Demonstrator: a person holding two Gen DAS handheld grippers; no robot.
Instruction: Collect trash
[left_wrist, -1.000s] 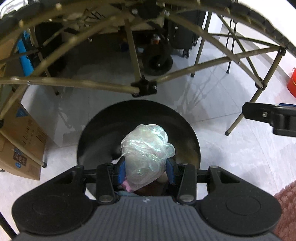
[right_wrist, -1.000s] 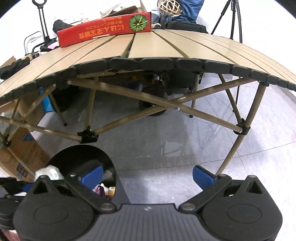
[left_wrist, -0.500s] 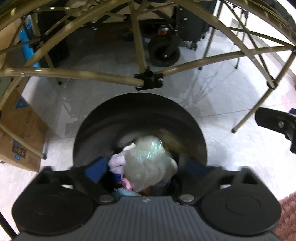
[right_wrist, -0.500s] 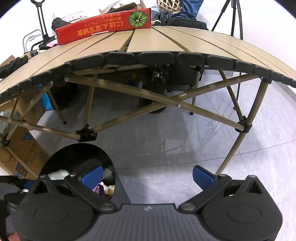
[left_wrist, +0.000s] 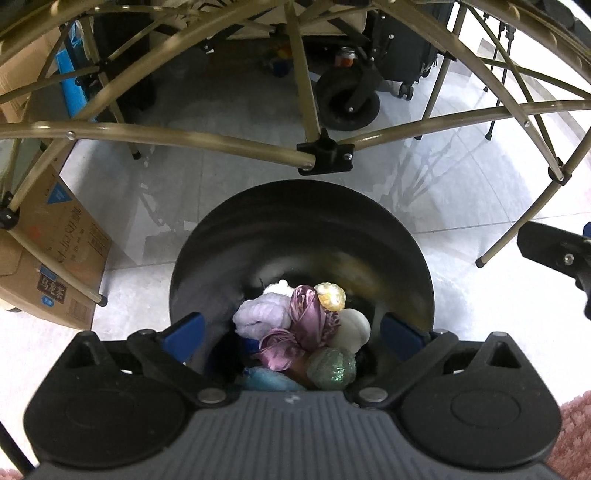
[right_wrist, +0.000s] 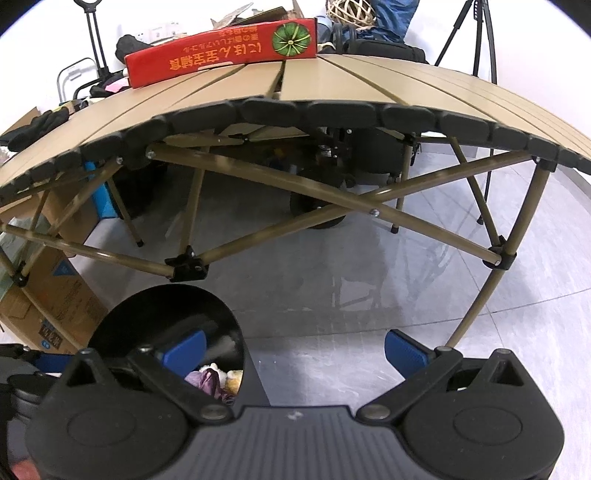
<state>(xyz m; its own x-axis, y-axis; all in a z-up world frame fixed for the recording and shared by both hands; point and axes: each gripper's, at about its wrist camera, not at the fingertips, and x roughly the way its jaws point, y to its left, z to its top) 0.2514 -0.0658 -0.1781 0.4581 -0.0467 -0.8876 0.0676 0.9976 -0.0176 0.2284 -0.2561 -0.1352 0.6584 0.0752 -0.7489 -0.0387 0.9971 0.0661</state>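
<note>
**Over the bin, both grippers wide open**

Over the black bin (left_wrist: 295, 236), the left gripper (left_wrist: 291, 332) points straight down. Its blue pads (left_wrist: 184, 330) are spread far apart, one near each side of the bin's mouth. Nothing is held between them.

Down in the bin lies the trash (left_wrist: 299, 328), all in a heap. I can see a shiny purple wrap, a pale lilac wad, a gold ball, a white lump, a green sparkly ball and something light blue at the bottom. They are packed close and touch each other.

The right gripper (right_wrist: 295, 349) is off to the right of the bin and a bit higher. It points forward at the table (right_wrist: 369, 85), not down. Its pads (right_wrist: 406, 350) are wide apart too, with only grey floor (right_wrist: 406, 288) between them. Its left pad sits in front of the bin's edge.

A red box (right_wrist: 221, 61) lies on the table top. The table's thin legs cross just behind the bin. A cardboard box (left_wrist: 48, 266) stands on the floor to the left.
</note>
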